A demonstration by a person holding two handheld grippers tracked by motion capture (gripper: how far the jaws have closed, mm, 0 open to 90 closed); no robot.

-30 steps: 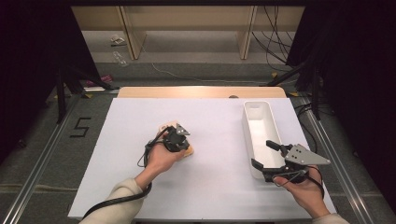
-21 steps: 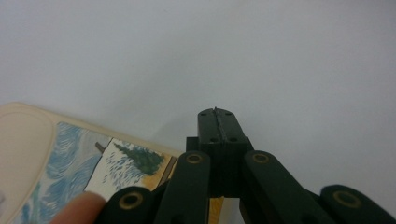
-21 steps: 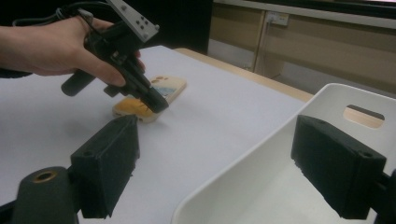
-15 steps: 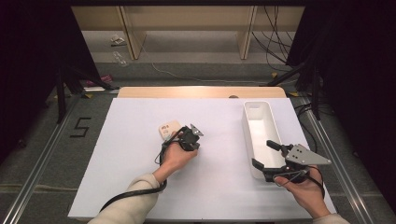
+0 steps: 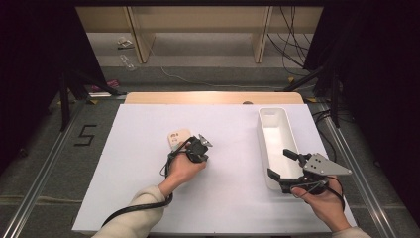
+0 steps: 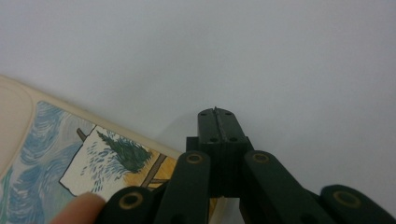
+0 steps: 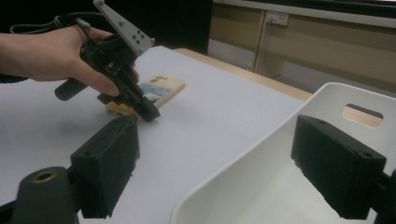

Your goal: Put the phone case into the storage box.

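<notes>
The phone case (image 5: pixel 179 137) has been pushed toward the white bin (image 5: pixel 277 113) by the left gripper (image 5: pixel 204 144), jaws together. The right gripper (image 5: pixel 285 164), jaws apart, straddles the bin wall. More pushing is likely needed.

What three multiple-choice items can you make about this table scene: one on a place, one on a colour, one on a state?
1. Where does the phone case lie?
A. inside the bin
B. on the white table, beside the left gripper
C. on the floor

2. What colour is the long bin?
A. white
B. red
C. black

3. How do the jaws of the left gripper stand?
A. wide open
B. closed on the bin's rim
C. shut, with nothing between them

Answers:
1 B: the high view shows the case flat on the table, next to the left gripper.
2 A: the bin's walls are white in the high view and the right gripper view.
3 C: the left gripper view shows the two jaws pressed together over the bare table.
</notes>
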